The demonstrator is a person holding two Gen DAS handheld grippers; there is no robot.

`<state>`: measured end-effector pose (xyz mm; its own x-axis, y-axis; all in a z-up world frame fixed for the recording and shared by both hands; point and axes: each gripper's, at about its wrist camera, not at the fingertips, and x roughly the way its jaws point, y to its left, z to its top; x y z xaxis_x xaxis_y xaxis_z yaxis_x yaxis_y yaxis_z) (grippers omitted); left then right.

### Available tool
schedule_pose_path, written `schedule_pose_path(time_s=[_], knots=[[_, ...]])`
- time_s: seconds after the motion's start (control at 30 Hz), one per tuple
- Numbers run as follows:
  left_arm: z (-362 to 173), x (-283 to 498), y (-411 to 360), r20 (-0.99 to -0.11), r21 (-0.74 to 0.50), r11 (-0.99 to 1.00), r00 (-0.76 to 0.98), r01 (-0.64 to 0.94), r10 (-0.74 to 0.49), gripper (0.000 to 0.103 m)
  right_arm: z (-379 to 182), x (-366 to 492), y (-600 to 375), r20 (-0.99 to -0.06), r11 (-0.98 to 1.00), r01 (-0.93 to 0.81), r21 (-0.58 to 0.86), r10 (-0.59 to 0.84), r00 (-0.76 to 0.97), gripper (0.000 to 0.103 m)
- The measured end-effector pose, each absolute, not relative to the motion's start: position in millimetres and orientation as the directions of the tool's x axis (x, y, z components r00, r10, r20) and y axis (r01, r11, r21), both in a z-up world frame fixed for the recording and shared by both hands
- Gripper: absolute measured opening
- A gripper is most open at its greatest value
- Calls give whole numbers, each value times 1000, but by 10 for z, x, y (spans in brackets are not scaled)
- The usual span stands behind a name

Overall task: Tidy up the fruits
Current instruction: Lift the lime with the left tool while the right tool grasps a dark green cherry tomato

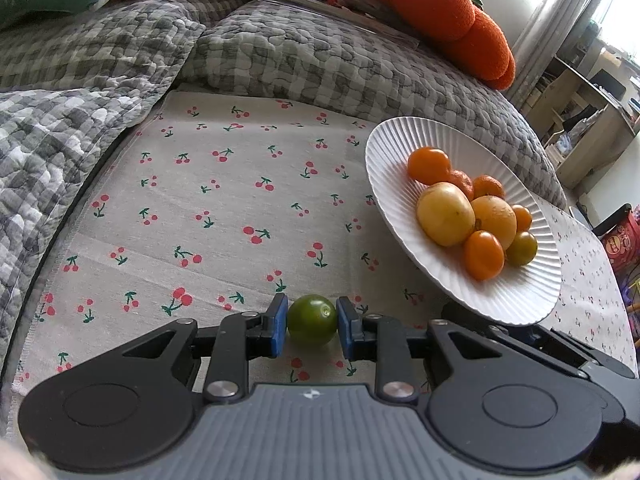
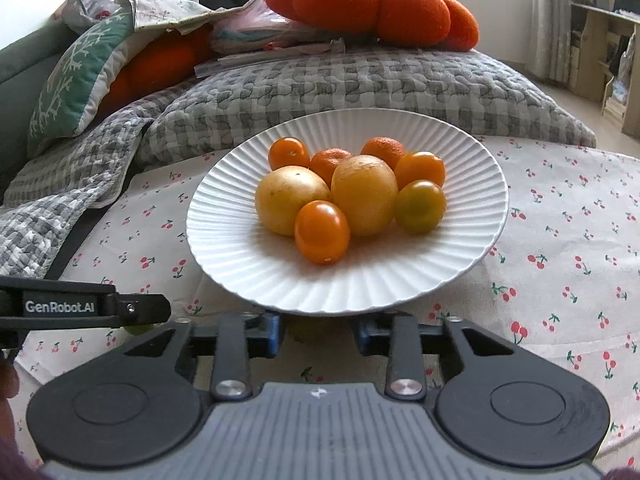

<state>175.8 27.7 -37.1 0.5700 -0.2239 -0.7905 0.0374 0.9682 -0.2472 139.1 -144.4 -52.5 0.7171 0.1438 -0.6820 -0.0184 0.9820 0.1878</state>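
Left wrist view: the left gripper (image 1: 312, 326) has its jaws clamped on a green tomato (image 1: 312, 320). Right wrist view: the right gripper (image 2: 318, 334) grips the near rim of the fruit plate (image 2: 240, 256), its pads hidden beneath.

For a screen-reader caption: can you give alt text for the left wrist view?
The left gripper holds a small green tomato between its blue fingers, above a cherry-print cloth. To the right, a white ribbed plate holds orange and yellow fruits.
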Motion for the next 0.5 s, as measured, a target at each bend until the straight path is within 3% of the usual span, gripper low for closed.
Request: schedule_pose_path(time_s=[0.5], knots=[[-348, 1767, 330, -791, -259, 966, 571, 13, -220, 15, -493, 1306, -1239, -700, 966, -132, 223, 253, 668, 25]])
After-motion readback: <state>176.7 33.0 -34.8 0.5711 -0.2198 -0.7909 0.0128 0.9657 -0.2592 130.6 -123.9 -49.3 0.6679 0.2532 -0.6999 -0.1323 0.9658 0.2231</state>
